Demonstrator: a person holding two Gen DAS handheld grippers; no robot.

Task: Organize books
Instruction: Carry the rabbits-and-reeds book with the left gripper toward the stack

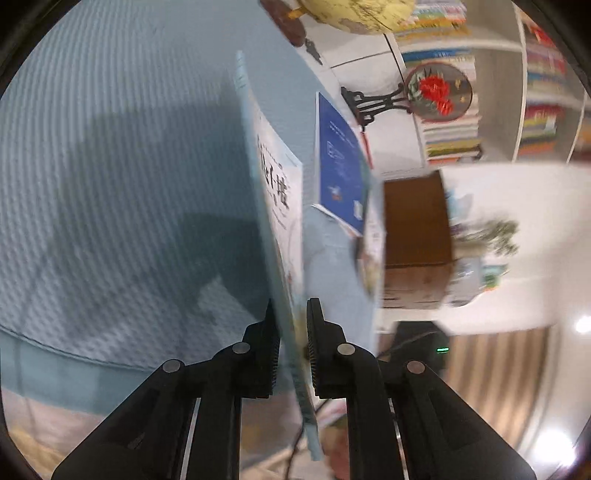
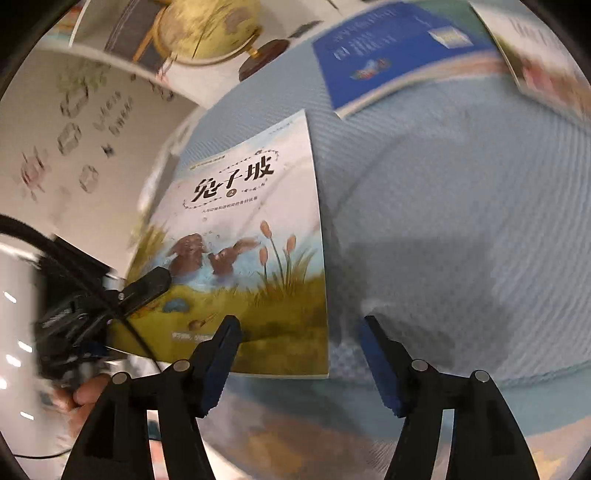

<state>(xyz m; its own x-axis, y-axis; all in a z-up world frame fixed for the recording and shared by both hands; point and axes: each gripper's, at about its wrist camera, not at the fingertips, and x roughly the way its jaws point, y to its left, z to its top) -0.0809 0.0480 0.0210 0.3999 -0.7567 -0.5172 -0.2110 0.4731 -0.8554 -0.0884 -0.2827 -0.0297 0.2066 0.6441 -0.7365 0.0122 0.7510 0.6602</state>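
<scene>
My left gripper point(image 1: 291, 308) is shut on a thin picture book point(image 1: 275, 192), which it holds upright and edge-on above the blue tablecloth point(image 1: 110, 147). The right wrist view shows the cover of this rabbit book point(image 2: 251, 229), with one left-gripper finger point(image 2: 149, 284) pressed on its lower left part. My right gripper point(image 2: 301, 321) stands open at the book's lower right corner, and its pads do not press on it. A dark blue book point(image 1: 340, 162) point(image 2: 391, 51) lies flat further back. A third book point(image 2: 546, 55), blurred, lies at the far right.
A yellow globe point(image 2: 207, 29) on a dark base stands beyond the cloth's edge. Shelves packed with books point(image 1: 450, 133) and a round ornament with red flowers point(image 1: 437, 92) are behind. A brown box point(image 1: 417, 221) sits nearby. A person's hand point(image 2: 88, 398) grips the left tool.
</scene>
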